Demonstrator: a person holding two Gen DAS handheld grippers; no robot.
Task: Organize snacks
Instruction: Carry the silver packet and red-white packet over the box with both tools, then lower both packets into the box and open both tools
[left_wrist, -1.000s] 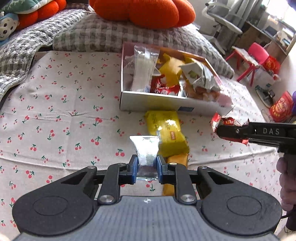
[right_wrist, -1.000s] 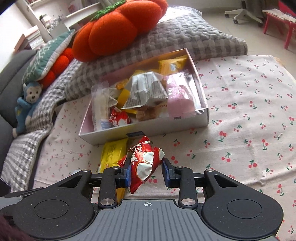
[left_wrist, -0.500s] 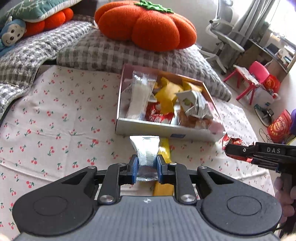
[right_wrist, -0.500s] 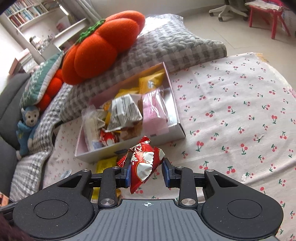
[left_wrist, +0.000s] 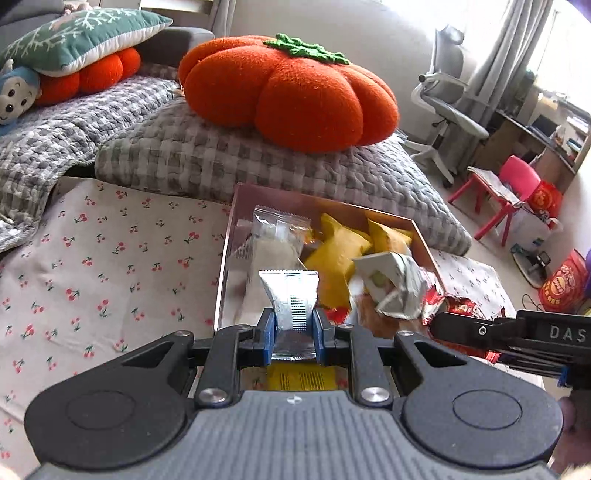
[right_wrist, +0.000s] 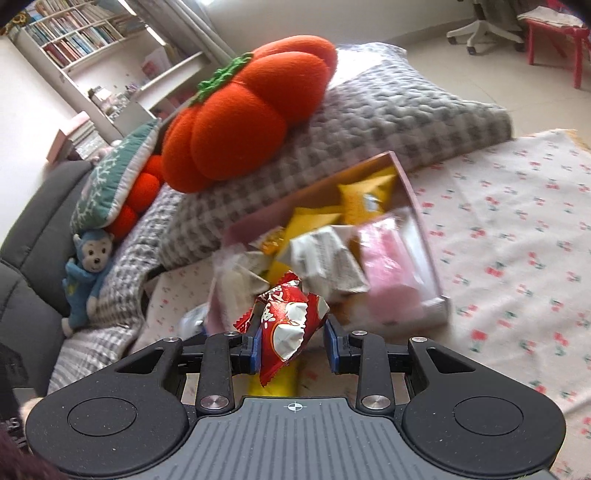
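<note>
Two grippers have both swung up from the cherry-print cloth (left_wrist: 110, 266) and now hang at the near edge of the pink-rimmed cardboard snack box (left_wrist: 226, 258), so I'd say both drops are close. The left gripper (left_wrist: 293, 332) is clamped on one silver foil sachet (left_wrist: 291, 302), the right gripper (right_wrist: 293, 345) on one red-and-white crinkly wrapper (right_wrist: 288, 317). One yellow packet (left_wrist: 301, 376) still lies on the cloth below the grippers.
</note>
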